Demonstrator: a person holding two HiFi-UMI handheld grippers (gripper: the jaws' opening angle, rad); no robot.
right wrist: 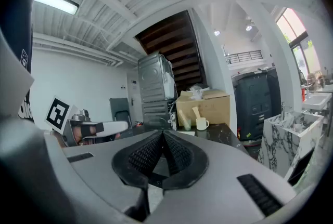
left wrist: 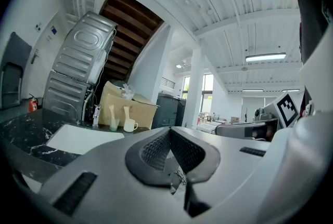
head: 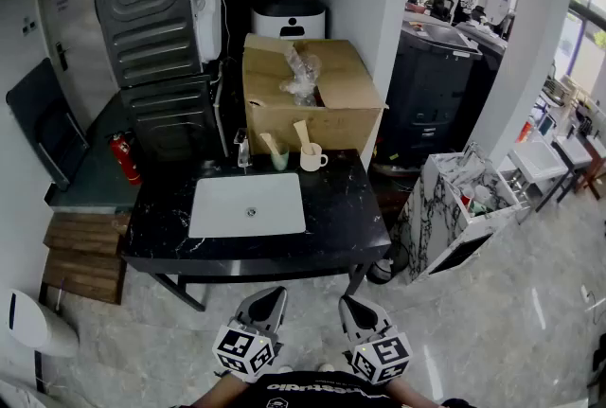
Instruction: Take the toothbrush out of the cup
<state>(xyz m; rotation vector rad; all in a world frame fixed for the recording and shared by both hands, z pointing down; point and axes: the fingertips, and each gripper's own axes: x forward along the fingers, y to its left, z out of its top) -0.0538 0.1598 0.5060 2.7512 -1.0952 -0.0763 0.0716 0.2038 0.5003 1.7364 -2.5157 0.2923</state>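
Our left gripper [head: 268,300] and right gripper [head: 354,306] are closed, empty; cup [head: 311,158] with toothbrush [head: 301,132] stands far ahead of our fingers [left wrist: 156,150]

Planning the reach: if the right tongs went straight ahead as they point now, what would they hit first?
Probably the black marble counter, near its front edge; nothing shows in between, though depth is unclear.

No legible text; shirt print [head: 301,387] indistinct.
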